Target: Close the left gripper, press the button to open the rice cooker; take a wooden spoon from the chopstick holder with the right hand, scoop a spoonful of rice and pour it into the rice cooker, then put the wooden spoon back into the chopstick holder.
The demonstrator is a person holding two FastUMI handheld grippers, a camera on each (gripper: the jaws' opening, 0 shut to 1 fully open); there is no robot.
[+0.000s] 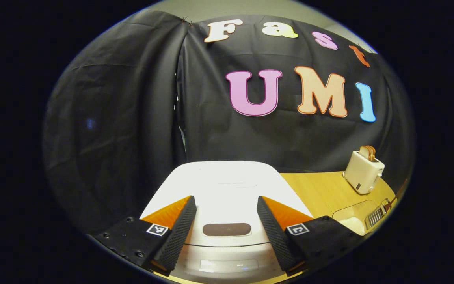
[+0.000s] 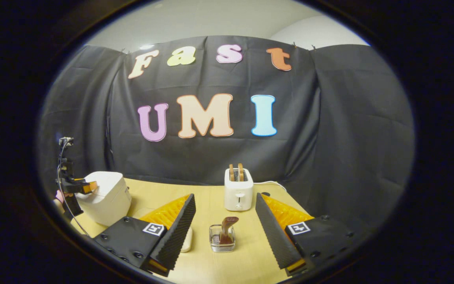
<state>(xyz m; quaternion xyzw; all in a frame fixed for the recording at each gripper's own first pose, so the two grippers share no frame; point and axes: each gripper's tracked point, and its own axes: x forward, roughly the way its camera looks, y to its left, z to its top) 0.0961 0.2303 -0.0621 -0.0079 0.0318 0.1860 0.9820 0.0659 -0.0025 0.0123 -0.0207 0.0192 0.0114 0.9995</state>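
The white rice cooker [image 1: 227,185] sits right under my left gripper [image 1: 226,199], lid down. Its dark oval button [image 1: 227,229] lies between the open fingers, which touch nothing. In the right gripper view the cooker [image 2: 108,197] stands at the table's left with the left gripper [image 2: 89,186] over its front. My right gripper [image 2: 225,197] is open and empty above the table. Below it, between its fingers, a small wire chopstick holder [image 2: 222,238] holds the wooden spoon [image 2: 227,228]. A pale rice dish [image 2: 187,240] is mostly hidden behind the right gripper's left finger.
A white toaster [image 2: 239,190] with two bread slices stands at the back of the wooden table [image 2: 160,197], also seen as the toaster [image 1: 363,171] at the right. A hand [image 2: 58,197] holds the left gripper. Black cloth walls close the back and sides.
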